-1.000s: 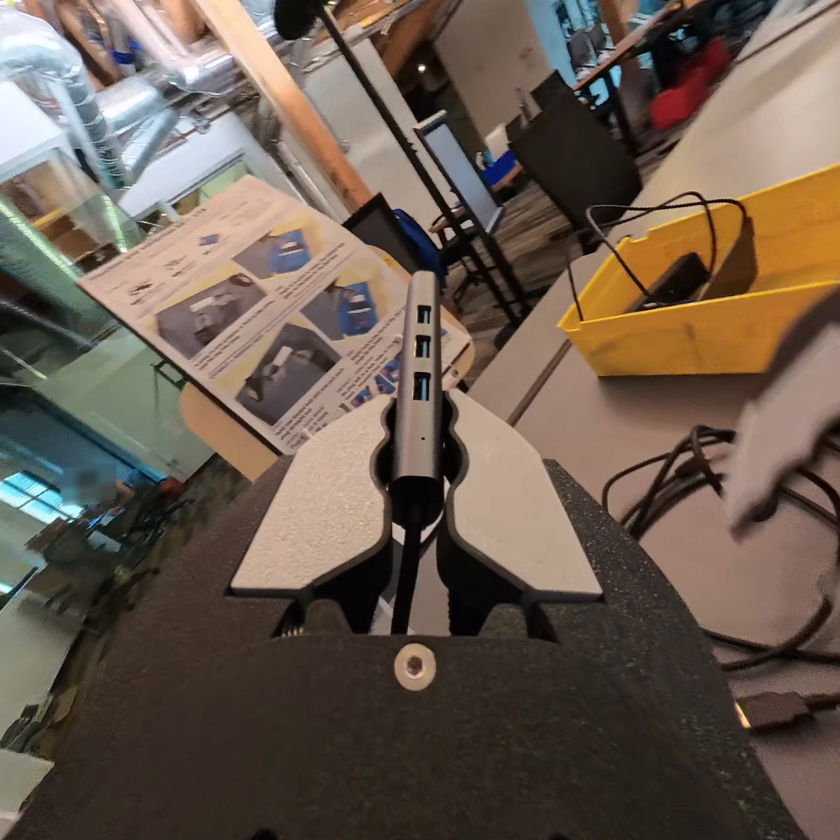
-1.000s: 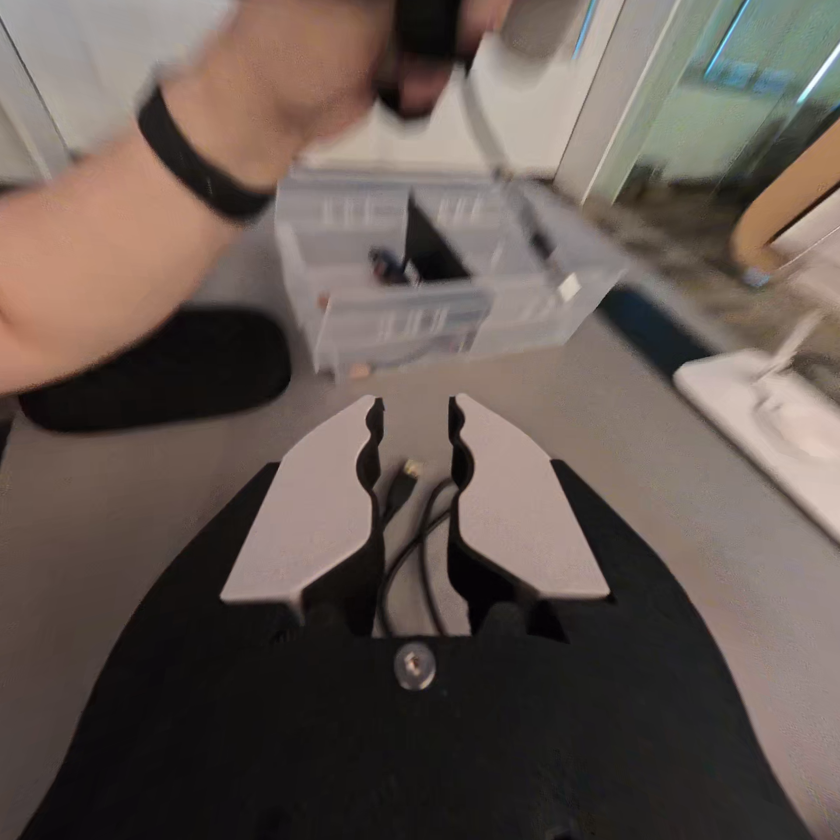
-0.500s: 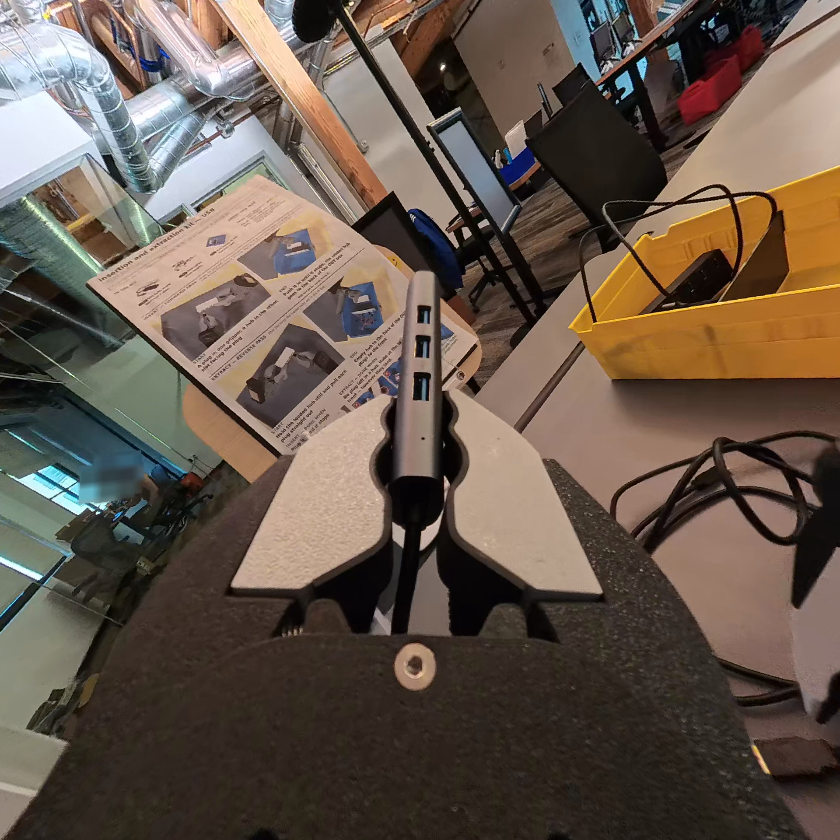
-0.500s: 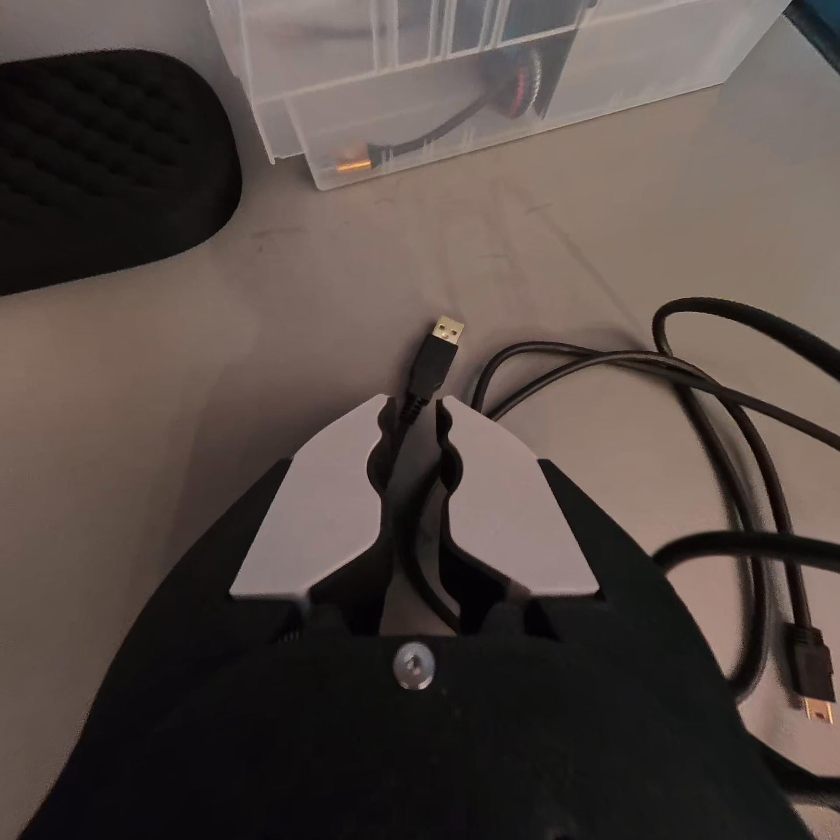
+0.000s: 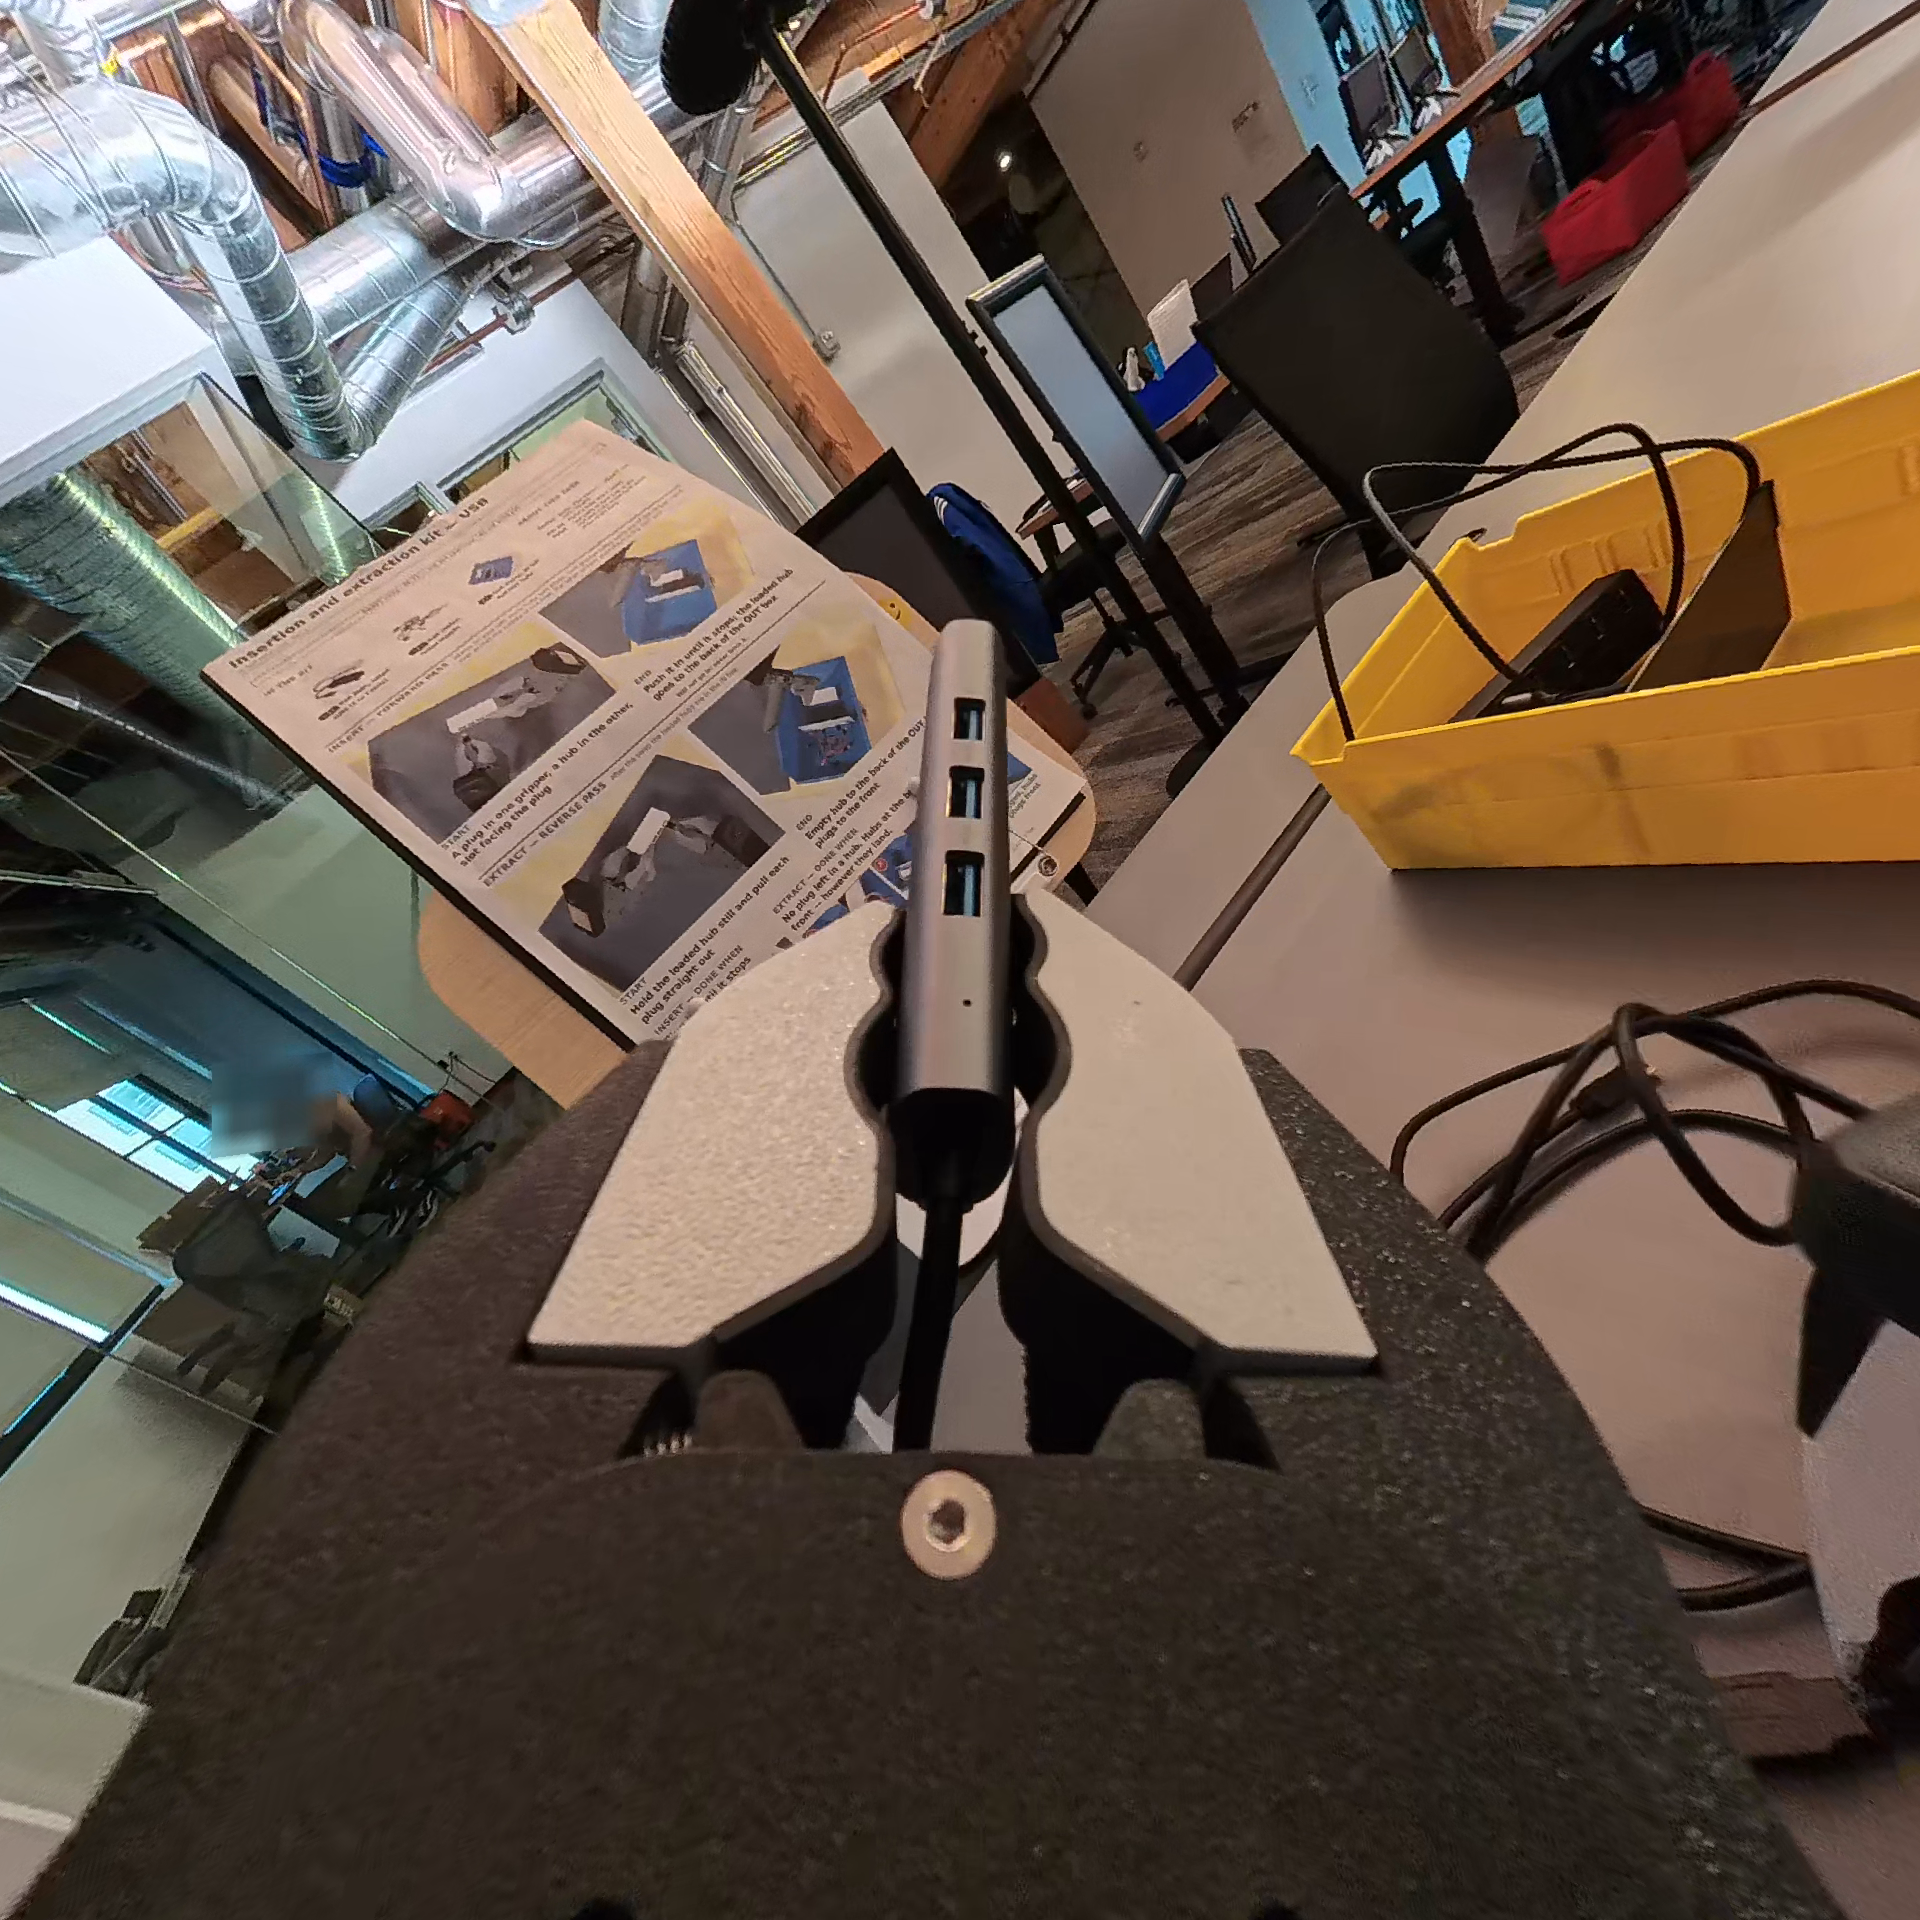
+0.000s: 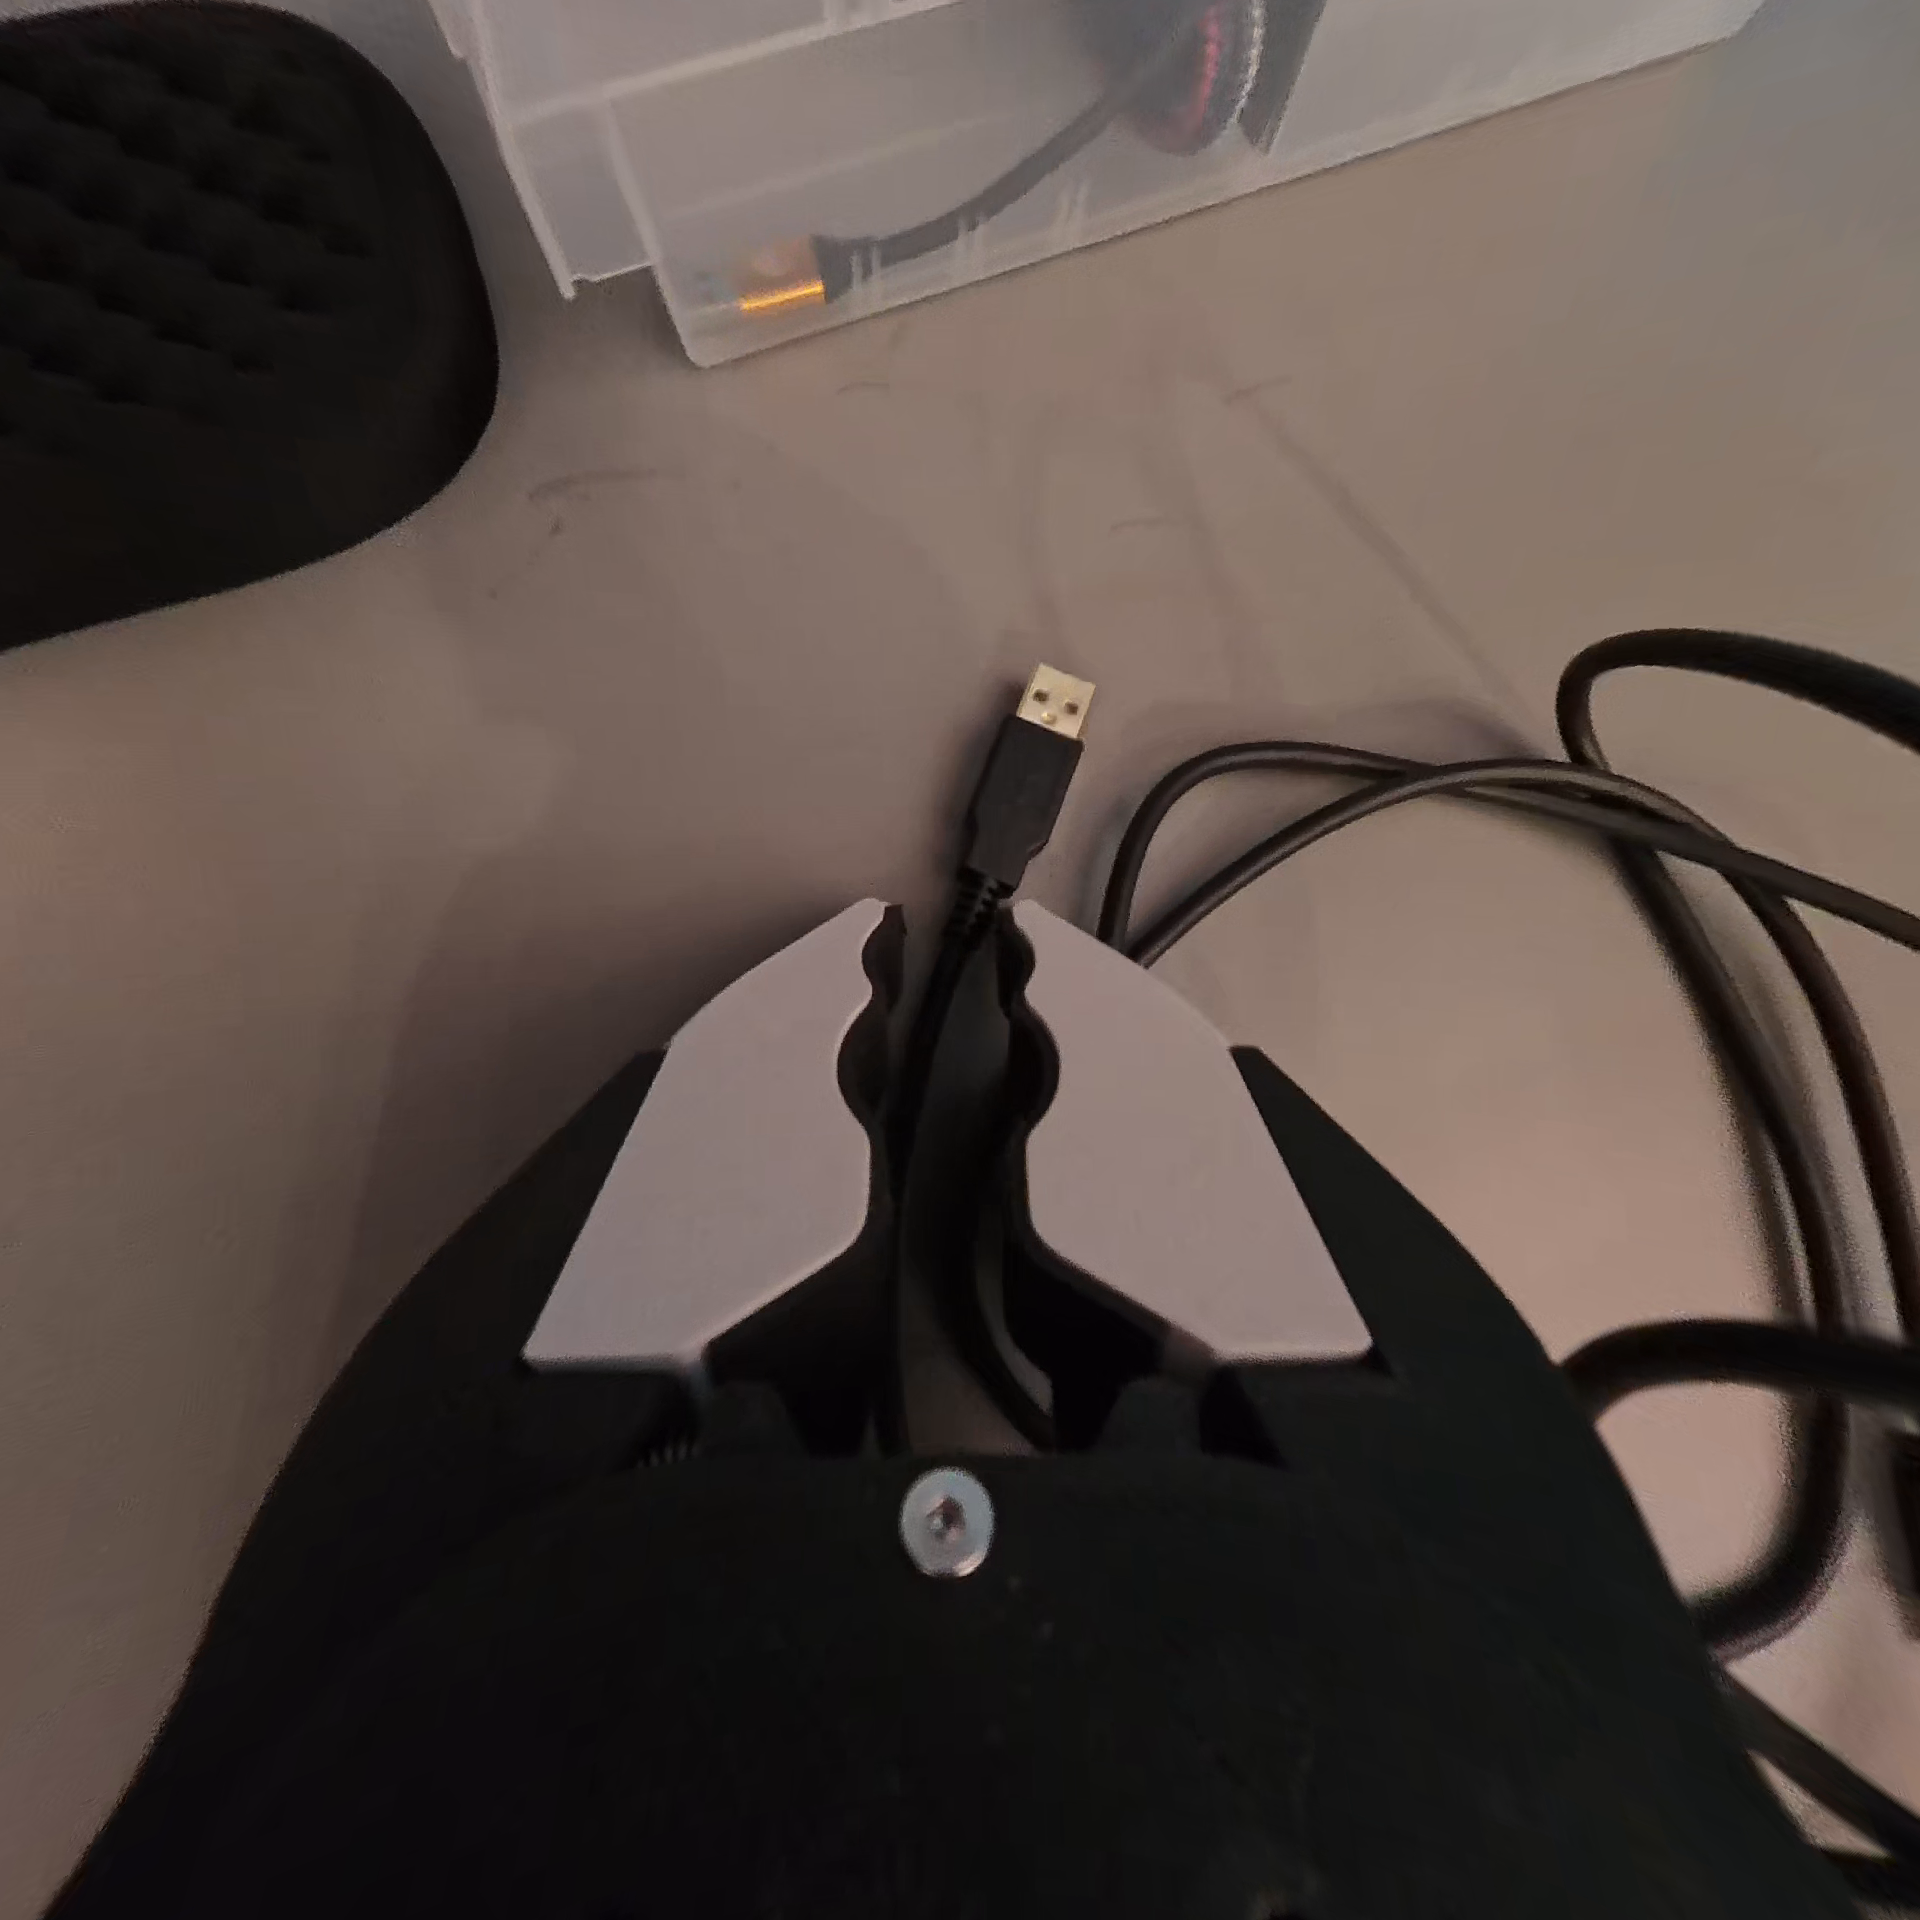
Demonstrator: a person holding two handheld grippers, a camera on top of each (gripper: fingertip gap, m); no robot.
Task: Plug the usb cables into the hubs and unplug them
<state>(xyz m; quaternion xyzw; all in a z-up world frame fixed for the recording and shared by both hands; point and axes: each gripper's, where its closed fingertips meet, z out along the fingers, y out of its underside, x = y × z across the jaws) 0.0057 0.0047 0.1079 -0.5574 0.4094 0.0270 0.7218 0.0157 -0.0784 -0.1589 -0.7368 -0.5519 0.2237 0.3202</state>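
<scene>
My left gripper (image 5: 960,920) is shut on a slim grey USB hub (image 5: 964,821) and holds it in the air, its three ports facing the camera and all empty. The hub's black lead runs back between the fingers. My right gripper (image 6: 954,912) is low over the table, its jaws a little apart either side of a black USB cable. The cable's plug (image 6: 1029,790), gold-tipped, lies on the table just past the fingertips. The right gripper also shows blurred in the left wrist view (image 5: 1860,1278) beside loose cable coils (image 5: 1662,1122).
A yellow bin (image 5: 1621,769) holding a black hub and cable stands at the far right. An instruction sheet (image 5: 582,727) leans at the table's end. A clear plastic box (image 6: 1039,156), a black foam pad (image 6: 208,312) and cable loops (image 6: 1714,883) surround the plug. Tip to tip, the grippers are about 30 cm apart.
My right gripper swung down to the table over the cable and its jaws narrowed around it. My left gripper kept hold of the hub, shifting only slightly.
</scene>
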